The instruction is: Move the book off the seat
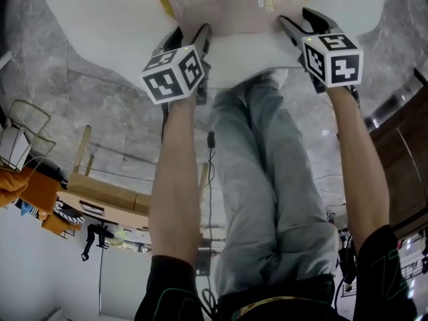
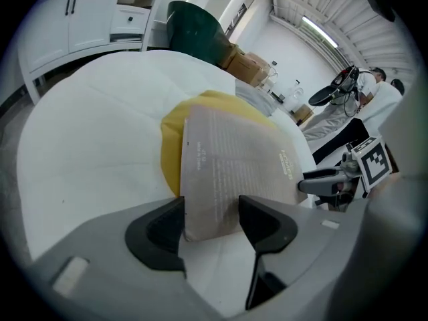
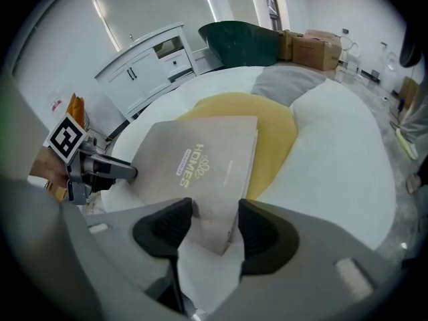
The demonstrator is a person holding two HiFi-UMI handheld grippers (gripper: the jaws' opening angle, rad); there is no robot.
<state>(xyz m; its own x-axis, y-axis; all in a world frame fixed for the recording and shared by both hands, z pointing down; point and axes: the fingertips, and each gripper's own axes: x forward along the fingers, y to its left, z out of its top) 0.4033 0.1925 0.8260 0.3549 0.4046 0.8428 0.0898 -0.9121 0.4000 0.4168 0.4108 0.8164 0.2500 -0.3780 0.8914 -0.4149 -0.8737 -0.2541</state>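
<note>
Left gripper (image 2: 210,223) jaws apart, straddling a near corner of the book (image 2: 234,172); right gripper (image 3: 214,226) the same at the other corner. Book lies flat on the seat (image 1: 100,5), so getting it off remains. Only the gripper views show the yellow cushion (image 3: 274,136) under it.

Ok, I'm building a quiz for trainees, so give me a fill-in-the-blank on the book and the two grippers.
1. The book lies partly on a ___ cushion.
2. The large word printed on its cover reads ___.
3. The seat under it is ___ in colour.
4. The left gripper and the right gripper each have a ___ of the book between their fingers.

Missing words: yellow; HOMES; white; corner.
</note>
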